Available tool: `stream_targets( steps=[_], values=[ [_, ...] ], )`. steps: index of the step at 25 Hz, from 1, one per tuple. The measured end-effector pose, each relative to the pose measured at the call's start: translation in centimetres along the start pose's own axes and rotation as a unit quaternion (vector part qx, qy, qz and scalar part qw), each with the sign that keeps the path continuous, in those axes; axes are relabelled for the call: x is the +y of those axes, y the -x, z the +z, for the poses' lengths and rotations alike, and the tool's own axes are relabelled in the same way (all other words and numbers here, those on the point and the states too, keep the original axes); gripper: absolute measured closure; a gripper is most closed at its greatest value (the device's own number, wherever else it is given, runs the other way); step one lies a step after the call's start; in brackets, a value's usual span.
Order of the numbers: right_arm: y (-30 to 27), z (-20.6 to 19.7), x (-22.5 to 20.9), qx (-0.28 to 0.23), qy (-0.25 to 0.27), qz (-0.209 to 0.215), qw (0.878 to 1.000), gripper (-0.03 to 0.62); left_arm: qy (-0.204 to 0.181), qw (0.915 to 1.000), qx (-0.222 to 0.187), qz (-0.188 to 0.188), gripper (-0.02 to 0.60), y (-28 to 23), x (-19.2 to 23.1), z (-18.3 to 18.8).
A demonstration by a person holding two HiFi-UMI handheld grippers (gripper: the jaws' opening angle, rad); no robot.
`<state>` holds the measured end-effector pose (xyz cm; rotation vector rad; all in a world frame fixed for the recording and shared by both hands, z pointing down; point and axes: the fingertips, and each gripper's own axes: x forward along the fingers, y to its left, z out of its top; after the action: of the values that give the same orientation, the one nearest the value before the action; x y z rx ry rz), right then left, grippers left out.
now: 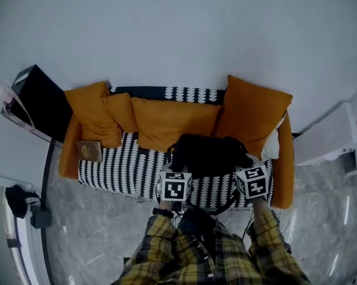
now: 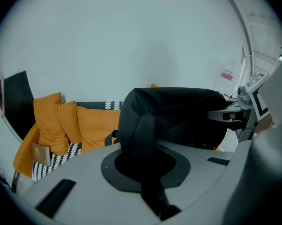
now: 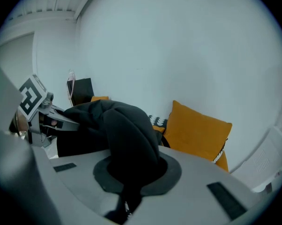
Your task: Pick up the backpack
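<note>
A black backpack (image 1: 207, 154) hangs in the air in front of the sofa, held between both grippers. My left gripper (image 1: 176, 177) is shut on the left shoulder strap (image 2: 142, 144), which runs down between its jaws. On the other side my right gripper (image 1: 249, 172) is shut on the right shoulder strap (image 3: 131, 149). In the left gripper view the backpack's body (image 2: 178, 114) fills the middle, with the right gripper (image 2: 239, 111) beyond it. The right gripper view shows the bag (image 3: 92, 125) and the left gripper's marker cube (image 3: 31, 95).
An orange sofa (image 1: 69, 153) with a black-and-white patterned cover (image 1: 116, 168) stands against the white wall. Several orange cushions (image 1: 166, 120) line its back. A brown book (image 1: 89, 151) lies at its left end. A black box (image 1: 39, 103) sits left, a white unit (image 1: 335, 135) right.
</note>
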<state>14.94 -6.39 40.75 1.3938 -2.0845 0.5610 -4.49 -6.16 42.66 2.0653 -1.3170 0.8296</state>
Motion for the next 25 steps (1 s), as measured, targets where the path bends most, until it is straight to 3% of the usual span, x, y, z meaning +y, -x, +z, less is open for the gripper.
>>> stream_targets(
  steps=[16,25],
  values=[
    [9.7,9.7,1.2,-0.147,-0.009,-0.009,0.989,0.565,-0.017,0.9937,-0.107,-0.029,0.540,8.8,-0.9,9.6],
    [13.8,12.2,1.4,-0.192,-0.012,-0.017,0.981,0.565,-0.030,0.9855,-0.163,-0.037,0.540,12.7,-2.3,12.1]
  ],
)
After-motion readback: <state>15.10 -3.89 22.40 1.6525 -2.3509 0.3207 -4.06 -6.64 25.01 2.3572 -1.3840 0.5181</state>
